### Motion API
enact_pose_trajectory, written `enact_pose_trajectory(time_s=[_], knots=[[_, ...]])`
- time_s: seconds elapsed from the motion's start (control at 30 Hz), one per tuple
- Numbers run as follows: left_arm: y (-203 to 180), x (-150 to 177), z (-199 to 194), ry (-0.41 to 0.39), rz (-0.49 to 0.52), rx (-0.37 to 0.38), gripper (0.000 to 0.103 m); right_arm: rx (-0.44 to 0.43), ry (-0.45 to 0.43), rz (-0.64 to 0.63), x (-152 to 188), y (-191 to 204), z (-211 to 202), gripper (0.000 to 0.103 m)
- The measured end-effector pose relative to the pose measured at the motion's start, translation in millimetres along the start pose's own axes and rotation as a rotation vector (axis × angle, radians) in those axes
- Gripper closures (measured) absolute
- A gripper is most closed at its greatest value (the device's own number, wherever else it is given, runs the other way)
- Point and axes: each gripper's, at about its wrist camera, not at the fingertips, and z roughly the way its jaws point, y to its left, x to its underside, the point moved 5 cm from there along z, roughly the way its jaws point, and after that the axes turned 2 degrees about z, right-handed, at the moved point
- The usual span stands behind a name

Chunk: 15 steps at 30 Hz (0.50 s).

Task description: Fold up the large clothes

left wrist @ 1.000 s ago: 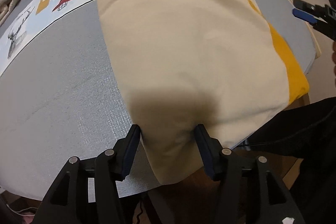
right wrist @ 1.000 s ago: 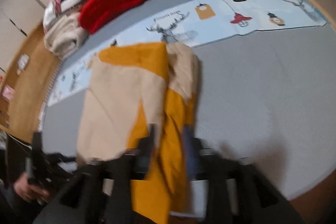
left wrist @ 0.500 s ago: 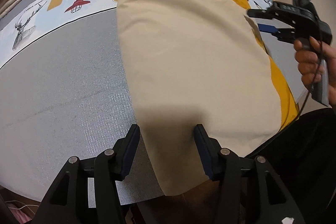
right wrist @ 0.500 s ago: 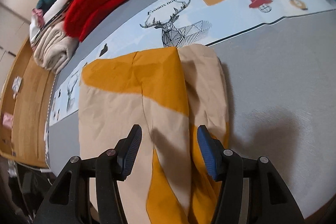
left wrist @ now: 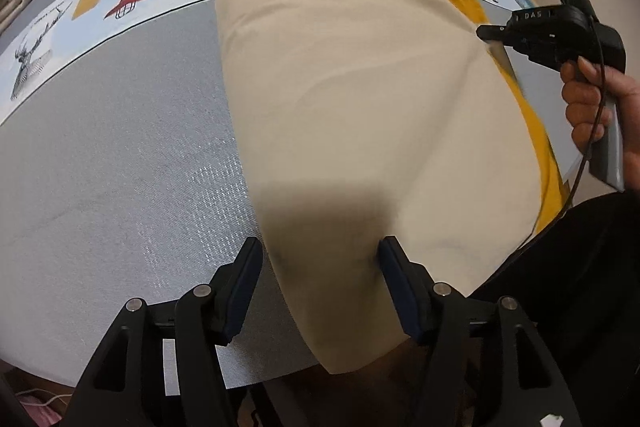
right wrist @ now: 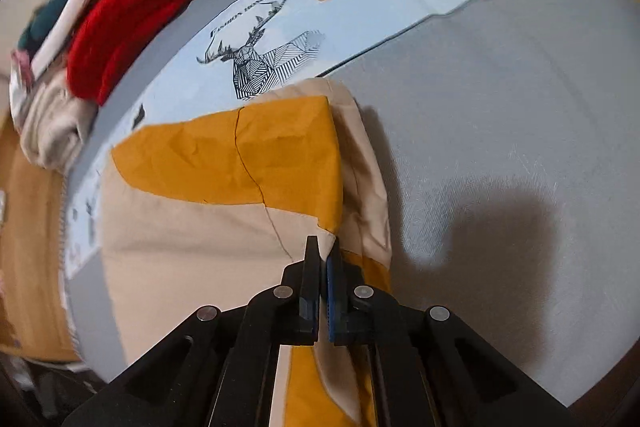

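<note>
On grey table (left wrist: 120, 155) | garment (left wrist: 360, 99) lengthwise away | left hand-held gripper (left wrist: 320, 255) spread | right hand-held gripper (right wrist: 322, 247) pinching garment edge

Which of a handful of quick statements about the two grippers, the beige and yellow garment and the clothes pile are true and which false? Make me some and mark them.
1. The right gripper is shut on the beige and yellow garment. True.
2. The left gripper is clamped shut on the garment. False: its fingers stand wide apart, with the garment's near end lying between them.
3. A red knit lies in the clothes pile at the table's far side. True.
4. The garment lies on bare wood. False: it lies on a grey mat, its far end on the printed deer strip.
</note>
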Motion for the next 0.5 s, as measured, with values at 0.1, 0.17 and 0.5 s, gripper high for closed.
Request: enact_pose_trajectory(time_s=[0.1, 0.17, 0.5], knots=[[0, 0, -4, -0.012, 0.002, 0.014, 0.049, 0.029, -0.009, -0.048, 3, 5, -4, 0.099], [0, 0, -6, -0.021, 0.002, 0.022, 0.049, 0.035, -0.027, -0.042, 3, 1, -14, 0.092], [0, -3, -11, -0.045, 0.005, 0.014, 0.053, -0.195, -0.057, -0.5, 68, 51, -78, 0.059]])
